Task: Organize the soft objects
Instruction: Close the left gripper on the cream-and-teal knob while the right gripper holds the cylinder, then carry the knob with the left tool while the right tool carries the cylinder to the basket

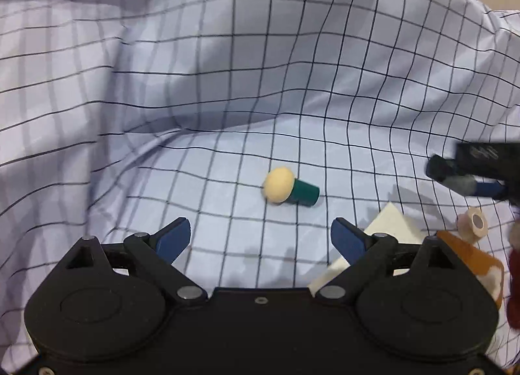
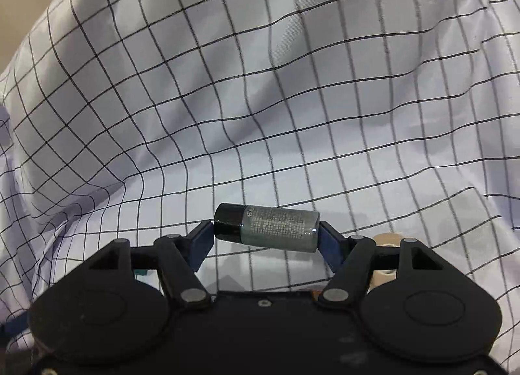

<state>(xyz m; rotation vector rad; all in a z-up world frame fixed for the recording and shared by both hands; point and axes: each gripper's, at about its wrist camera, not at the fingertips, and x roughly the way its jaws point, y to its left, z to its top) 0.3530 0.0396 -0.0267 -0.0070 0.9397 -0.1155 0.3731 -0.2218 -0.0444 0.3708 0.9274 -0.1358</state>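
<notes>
The left claw gapes wide with nothing in it; one mushroom-shaped sponge lies on the checked cloth just above centre, apart from the claw. The right claw clamps one grey cylinder crosswise, at lower centre. Lower right: one white wedge, one tape roll.

text: none legible | small cylinder: dotted print and marks near cap, too blurred to read
</notes>
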